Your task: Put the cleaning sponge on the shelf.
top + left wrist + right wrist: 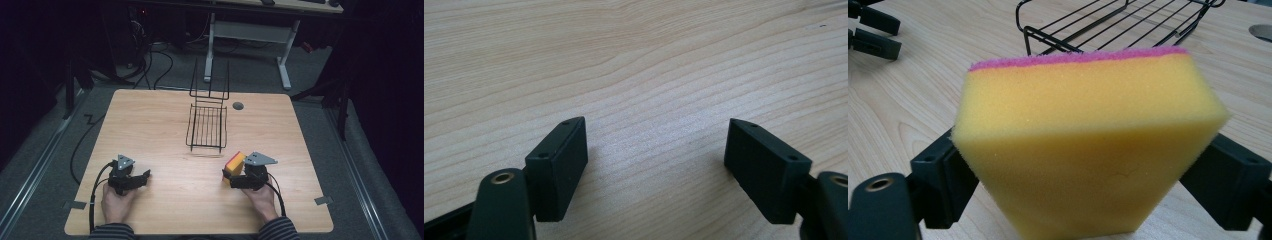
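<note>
The left gripper (pixel 141 177) rests on the pale wooden table (pixel 150 125), jaws wide and empty. The right gripper (pixel 231 177) clamps a soft yellow foam sponge (pixel 235 162) with a pink scouring face, just short of the black wire rack (pixel 207 127), whose long axis runs directly away from it.

yellow sponge (pixel 1088 150) with pink top layer; black wire rack (pixel 207 127); light wood-grain table (pixel 150 125); black grippers; striped sleeves (pixel 112 232)
</note>
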Demonstrator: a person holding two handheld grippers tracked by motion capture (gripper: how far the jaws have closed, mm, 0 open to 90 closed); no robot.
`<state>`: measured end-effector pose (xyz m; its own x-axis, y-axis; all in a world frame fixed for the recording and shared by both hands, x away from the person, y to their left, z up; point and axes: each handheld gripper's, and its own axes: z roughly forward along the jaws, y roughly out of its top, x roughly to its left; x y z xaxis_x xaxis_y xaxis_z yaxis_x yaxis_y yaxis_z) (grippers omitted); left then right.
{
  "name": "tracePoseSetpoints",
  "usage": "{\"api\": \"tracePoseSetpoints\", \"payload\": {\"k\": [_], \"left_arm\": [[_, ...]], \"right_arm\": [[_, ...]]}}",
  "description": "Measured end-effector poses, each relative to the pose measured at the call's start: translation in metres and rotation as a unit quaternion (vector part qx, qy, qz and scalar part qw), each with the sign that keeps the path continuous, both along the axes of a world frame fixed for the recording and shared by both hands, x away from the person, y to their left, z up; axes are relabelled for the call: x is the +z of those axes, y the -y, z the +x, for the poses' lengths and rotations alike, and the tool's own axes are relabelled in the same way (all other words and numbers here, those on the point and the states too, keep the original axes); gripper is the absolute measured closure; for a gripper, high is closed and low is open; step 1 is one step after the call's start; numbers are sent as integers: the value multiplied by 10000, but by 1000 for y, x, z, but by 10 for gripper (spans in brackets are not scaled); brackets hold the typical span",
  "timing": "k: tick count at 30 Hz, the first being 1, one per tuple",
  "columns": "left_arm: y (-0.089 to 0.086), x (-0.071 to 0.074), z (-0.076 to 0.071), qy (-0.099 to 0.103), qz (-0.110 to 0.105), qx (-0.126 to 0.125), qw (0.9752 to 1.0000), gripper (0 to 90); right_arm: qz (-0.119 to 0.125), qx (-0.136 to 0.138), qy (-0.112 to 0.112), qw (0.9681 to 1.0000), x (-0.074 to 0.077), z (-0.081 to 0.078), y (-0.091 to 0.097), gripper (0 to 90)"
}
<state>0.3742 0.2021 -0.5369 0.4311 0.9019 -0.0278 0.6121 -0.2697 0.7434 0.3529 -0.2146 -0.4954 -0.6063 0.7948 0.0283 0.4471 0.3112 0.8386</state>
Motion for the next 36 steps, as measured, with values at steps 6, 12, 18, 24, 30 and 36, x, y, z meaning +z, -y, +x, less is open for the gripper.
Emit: {"api": "tracePoseSetpoints", "payload": {"k": [6,12,18,24,30,36], "left_arm": [[0,0,0,0,-3,0,10000,259],[0,0,0,0,-4,1,10000,258],[0,0,0,0,-2,0,10000,259],[0,0,0,0,-1,0,10000,258],[0,0,0,-1,-1,0,10000,259],[0,0,0,2,14,-1,10000,259]], "right_arm": [[-28,-1,29,10000,-1,1,0,194],[-37,36,62,10000,0,0,0,215],[4,41,60,10000,1,-1,2,218],[38,59,77,9999,5,-2,4,220],[104,49,47,9999,9,-3,9,220],[235,7,-61,9997,12,-3,16,221]]}}
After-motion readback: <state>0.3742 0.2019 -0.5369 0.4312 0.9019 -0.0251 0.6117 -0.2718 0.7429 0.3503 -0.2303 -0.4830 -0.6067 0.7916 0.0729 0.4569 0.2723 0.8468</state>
